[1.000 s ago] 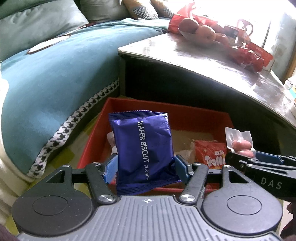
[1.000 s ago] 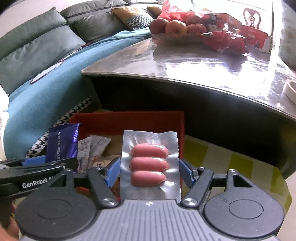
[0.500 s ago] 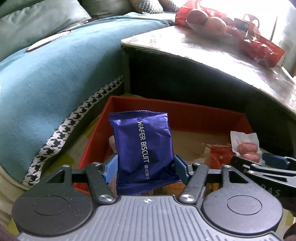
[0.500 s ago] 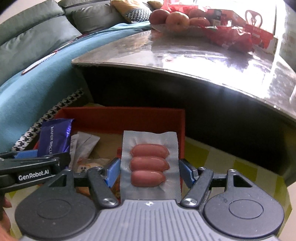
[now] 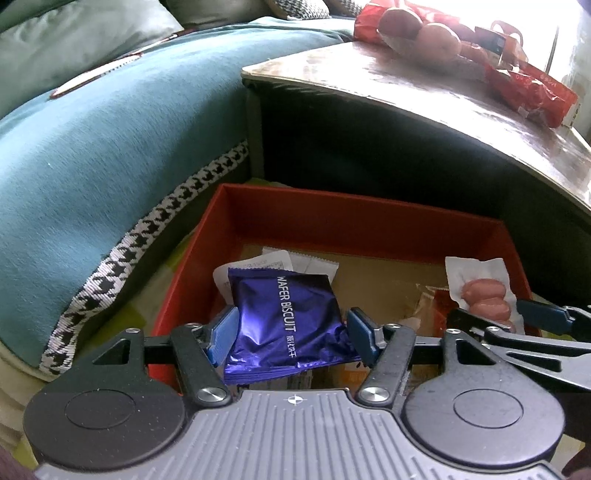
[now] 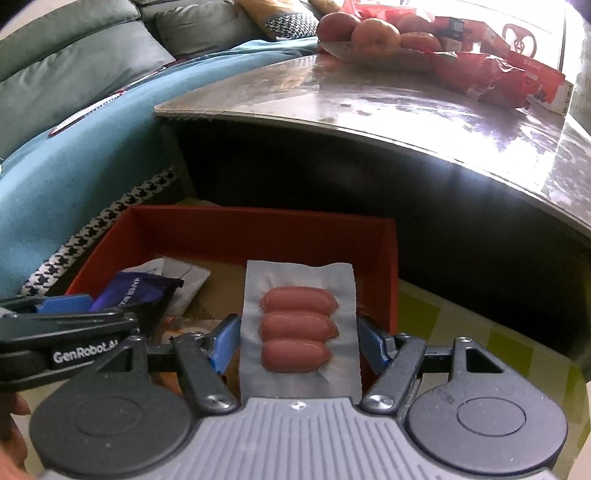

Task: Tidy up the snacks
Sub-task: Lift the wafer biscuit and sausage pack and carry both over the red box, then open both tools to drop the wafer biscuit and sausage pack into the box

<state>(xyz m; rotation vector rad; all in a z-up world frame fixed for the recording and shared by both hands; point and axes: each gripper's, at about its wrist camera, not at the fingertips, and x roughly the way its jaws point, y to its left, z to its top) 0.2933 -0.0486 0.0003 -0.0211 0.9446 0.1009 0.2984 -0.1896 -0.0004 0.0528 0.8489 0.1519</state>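
A purple wafer biscuit packet (image 5: pixel 284 321) sits crumpled between the blue pads of my left gripper (image 5: pixel 291 336), which is shut on it just above the open red box (image 5: pixel 354 216). My right gripper (image 6: pixel 299 343) is shut on a clear pack of three pink sausages (image 6: pixel 299 325), held over the box's right side near its red wall (image 6: pixel 391 266). Each gripper shows in the other's view: the right one (image 5: pixel 535 325) with the sausage pack (image 5: pixel 480 295), and the left one (image 6: pixel 62 321) with the purple packet (image 6: pixel 136 291).
White wrappers (image 5: pixel 280 260) and an orange-red packet (image 5: pixel 439 310) lie on the box floor. Behind the box stands a dark coffee table with a glossy top (image 6: pixel 369 96) bearing apples (image 6: pixel 373 33) and red snack bags (image 6: pixel 491 77). A teal sofa cover with houndstooth trim (image 5: pixel 110 166) lies left.
Both grippers have sunk and moved forward over the red box with their packets. The purple packet now leans forward and looks more crumpled.
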